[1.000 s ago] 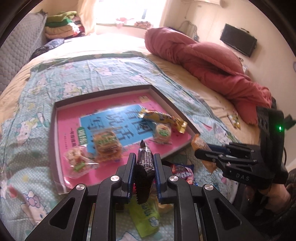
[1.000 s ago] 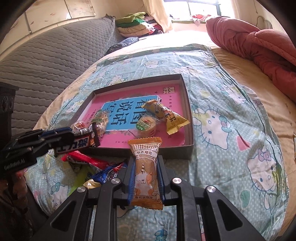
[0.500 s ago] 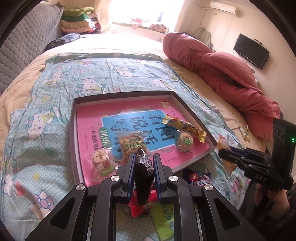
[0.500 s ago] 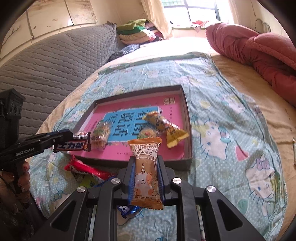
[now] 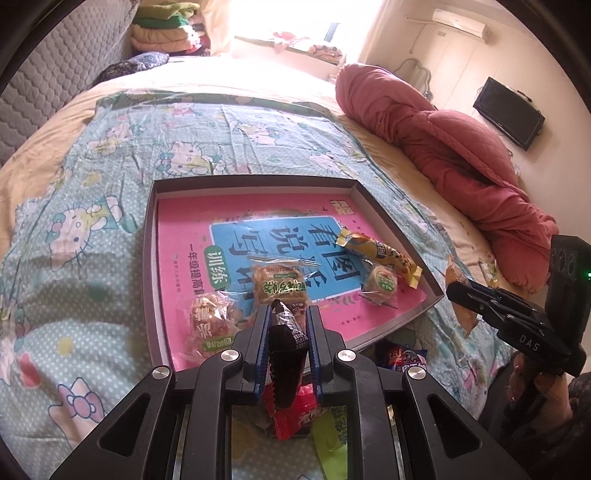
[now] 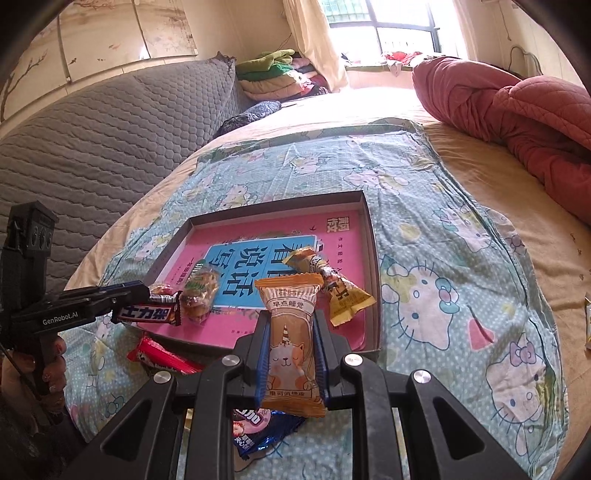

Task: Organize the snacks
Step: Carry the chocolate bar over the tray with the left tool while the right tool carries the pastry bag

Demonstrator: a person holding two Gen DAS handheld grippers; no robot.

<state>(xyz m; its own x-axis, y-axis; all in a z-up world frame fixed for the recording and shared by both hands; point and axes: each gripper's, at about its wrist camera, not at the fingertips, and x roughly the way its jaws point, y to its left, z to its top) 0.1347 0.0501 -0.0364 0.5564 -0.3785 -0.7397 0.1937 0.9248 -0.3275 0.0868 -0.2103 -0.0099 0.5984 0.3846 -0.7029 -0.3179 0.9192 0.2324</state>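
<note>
Both clamped: left tool grips chocolate bar, right tool cat-print packet.

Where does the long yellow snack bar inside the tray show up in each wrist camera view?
Left wrist view: the long yellow snack bar lies at centre right, near the tray's right wall, just above a round wrapped cake.
Right wrist view: the same bar sits at centre, partly behind the orange cat packet held in the right gripper.
Shared landmark: the pink book lining the tray.

sunlit window, grey quilted headboard, wall-mounted tv.
</note>
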